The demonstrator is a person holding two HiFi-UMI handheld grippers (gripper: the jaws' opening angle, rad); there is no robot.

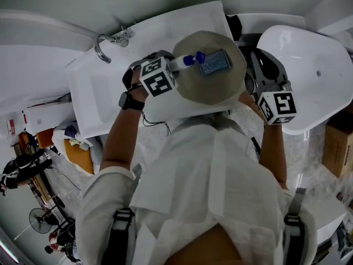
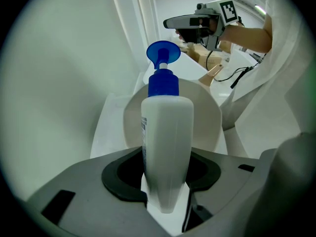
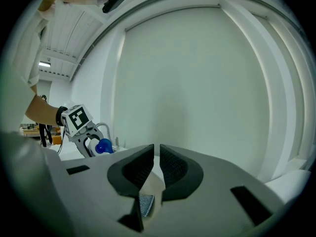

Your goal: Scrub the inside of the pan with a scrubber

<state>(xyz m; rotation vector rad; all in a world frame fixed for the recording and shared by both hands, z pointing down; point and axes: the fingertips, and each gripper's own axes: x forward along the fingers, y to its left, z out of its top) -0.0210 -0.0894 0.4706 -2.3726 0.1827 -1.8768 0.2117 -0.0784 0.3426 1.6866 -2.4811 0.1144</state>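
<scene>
In the head view, one pan is held over one white sink, beside the single faucet. One scrubber lies loose inside the pan and is gripped by neither tool. The left gripper is clamped on one white bottle, whose blue cap is pointed over the pan's inside. The right gripper is placed at the pan's right edge.

In the left gripper view, the bottle is seen squeezed between the jaws, with the pan tilted up just behind it. The other gripper is seen beyond the pan's far rim.

In the right gripper view, the jaws of the right gripper are drawn to a narrow slit. They are judged to be pinched on the pan's edge, though the contact itself is not plainly shown. A corner of the scrubber is seen below them.

Scrubbing is judged not yet begun; at most, cleaner is being applied. The bottle is to be set down, the scrubber taken up, and the pan's inside rubbed over.
</scene>
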